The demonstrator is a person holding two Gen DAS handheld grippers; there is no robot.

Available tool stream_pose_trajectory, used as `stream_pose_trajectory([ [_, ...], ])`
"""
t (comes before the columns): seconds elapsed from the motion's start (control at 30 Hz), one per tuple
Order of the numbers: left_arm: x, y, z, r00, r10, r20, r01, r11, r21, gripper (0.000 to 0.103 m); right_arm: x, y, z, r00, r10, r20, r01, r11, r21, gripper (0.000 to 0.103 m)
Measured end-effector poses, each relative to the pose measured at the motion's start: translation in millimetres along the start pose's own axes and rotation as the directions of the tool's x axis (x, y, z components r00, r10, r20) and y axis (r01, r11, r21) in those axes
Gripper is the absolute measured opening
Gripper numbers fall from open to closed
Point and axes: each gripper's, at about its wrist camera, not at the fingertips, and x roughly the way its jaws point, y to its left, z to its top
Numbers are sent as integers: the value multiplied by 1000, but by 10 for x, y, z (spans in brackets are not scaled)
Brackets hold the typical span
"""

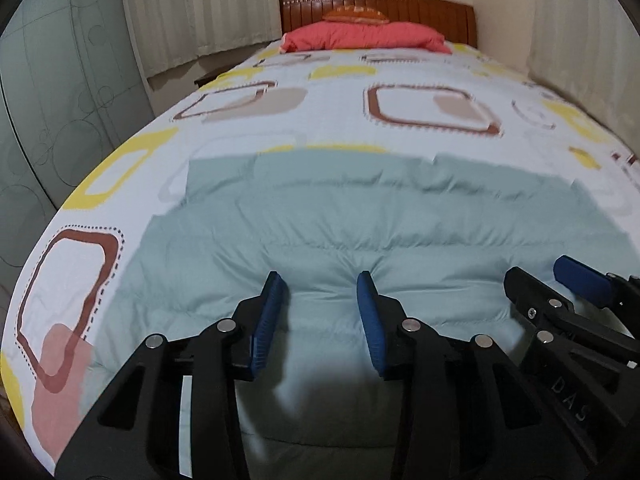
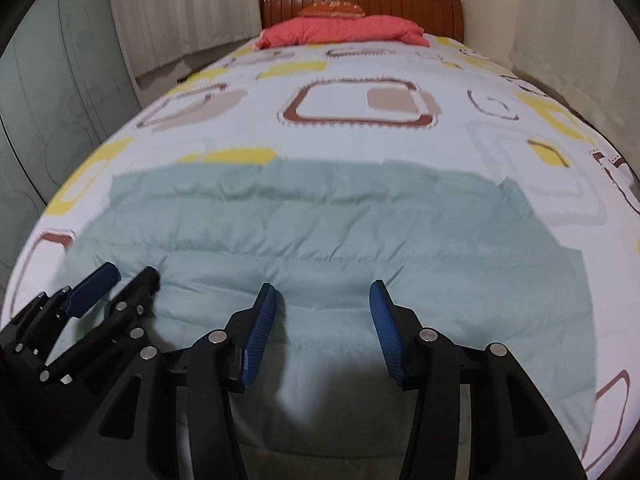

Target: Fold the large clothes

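Observation:
A pale green padded garment lies spread across the near part of a patterned bed cover, its quilted rows running side to side. My left gripper is down on its near part; a puffy bulge of the cloth fills the gap between the blue pads and creases run out from the tips. Close on its right, my right gripper pinches a similar bulge of the garment. Each gripper shows in the other's view: the right gripper and the left gripper.
A red pillow and an orange cushion lie against the wooden headboard at the far end. Pale curtains and a green wardrobe stand along the left. A wall runs close on the right.

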Motion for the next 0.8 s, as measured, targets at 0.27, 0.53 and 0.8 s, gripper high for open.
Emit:
stream_pose_trajectory([
  [0.27, 201, -50, -80, 999, 13, -30, -12, 1000, 10, 37, 242, 65, -116, 999, -44, -14, 43, 998, -42, 49],
  [0.53, 225, -46, -101, 999, 10, -32, -10, 1000, 6, 37, 278, 83, -144, 998, -58, 0, 58, 997, -53, 49],
  [0.8, 179, 17, -104, 999, -25, -27, 25, 999, -25, 37, 261, 89, -154, 998, -57, 12, 57, 997, -52, 49],
])
